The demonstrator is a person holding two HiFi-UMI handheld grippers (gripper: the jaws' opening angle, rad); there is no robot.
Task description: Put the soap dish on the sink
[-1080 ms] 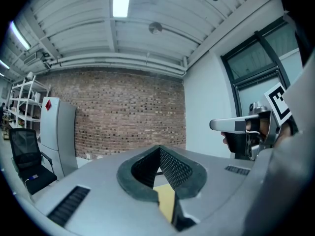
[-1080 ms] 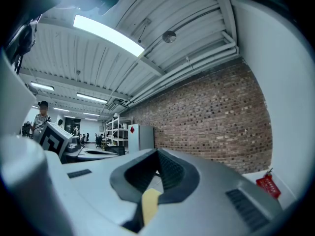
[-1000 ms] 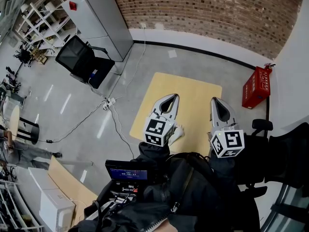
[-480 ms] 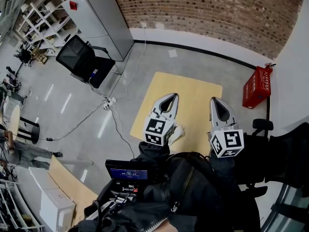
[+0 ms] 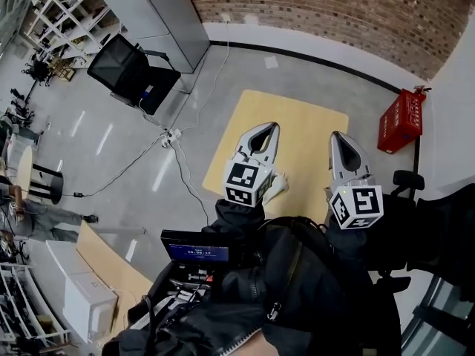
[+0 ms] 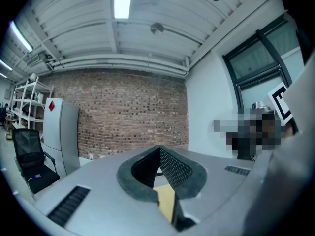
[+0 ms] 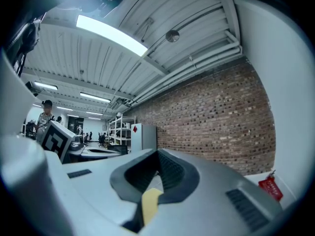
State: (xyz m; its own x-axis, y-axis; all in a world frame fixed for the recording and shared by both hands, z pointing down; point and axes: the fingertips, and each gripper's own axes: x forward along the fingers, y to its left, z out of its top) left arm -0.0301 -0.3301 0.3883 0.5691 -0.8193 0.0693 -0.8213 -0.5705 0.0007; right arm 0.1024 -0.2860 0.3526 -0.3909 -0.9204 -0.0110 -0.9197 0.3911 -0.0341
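No soap dish or sink shows in any view. My left gripper (image 5: 271, 127) and right gripper (image 5: 338, 136) are held side by side at chest height, pointing level toward the brick wall (image 5: 334, 13). In the left gripper view the jaws of the left gripper (image 6: 159, 148) meet at their tips with nothing between them. The right gripper (image 7: 158, 152) looks the same in its own view: tips together and empty. Each marker cube sits just in front of the person's dark sleeves.
A yellow wooden board (image 5: 297, 124) lies on the grey floor below the grippers. A red crate (image 5: 401, 121) stands at the right wall. At the left are a black office chair (image 5: 126, 76), a grey cabinet (image 5: 159, 17), a floor cable with power strip (image 5: 169, 136), and white shelves (image 5: 59, 21).
The whole head view has slid a little upward in the picture. Both grippers keep their places over the board and stay shut.
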